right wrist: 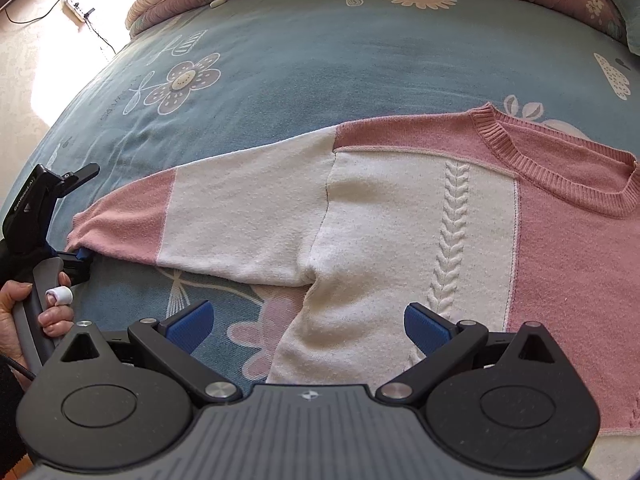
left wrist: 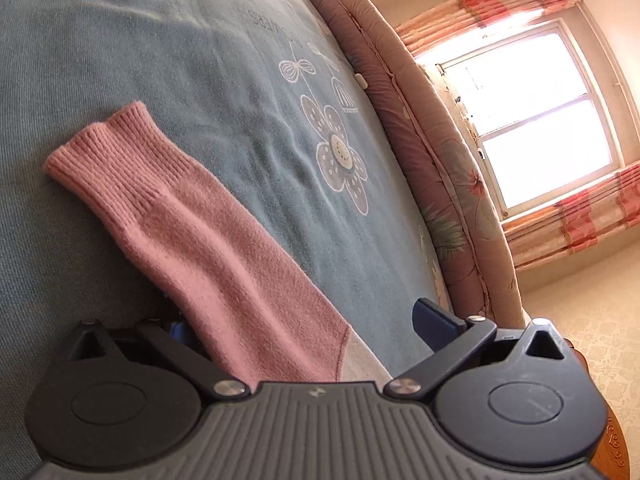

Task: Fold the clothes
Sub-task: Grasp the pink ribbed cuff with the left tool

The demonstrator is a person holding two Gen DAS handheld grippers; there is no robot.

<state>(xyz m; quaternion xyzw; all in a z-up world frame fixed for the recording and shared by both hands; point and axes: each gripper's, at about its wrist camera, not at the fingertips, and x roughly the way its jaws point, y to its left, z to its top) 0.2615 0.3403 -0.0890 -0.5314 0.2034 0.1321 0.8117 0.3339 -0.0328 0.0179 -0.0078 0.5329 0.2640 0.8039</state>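
Note:
A pink and white knit sweater [right wrist: 420, 220] lies flat, front up, on the blue flowered bedsheet [right wrist: 300, 60], its ribbed neckline at the right. Its left sleeve [right wrist: 224, 216] stretches out sideways to a pink end. My left gripper [right wrist: 86, 216] is open at that end, and the sleeve rests on its lower finger. In the left wrist view the pink sleeve [left wrist: 192, 216] with its ribbed cuff drapes over the left finger of the left gripper [left wrist: 304, 320] and hides it. My right gripper [right wrist: 308, 320] is open just above the sweater's white side, under the armpit.
A rolled flowered quilt [left wrist: 432, 152] runs along the bed's far edge, with a bright window [left wrist: 536, 120] and orange curtains beyond. A hand [right wrist: 44, 312] holds the left gripper's handle at the bed's left side. Bare sheet lies beyond the sweater.

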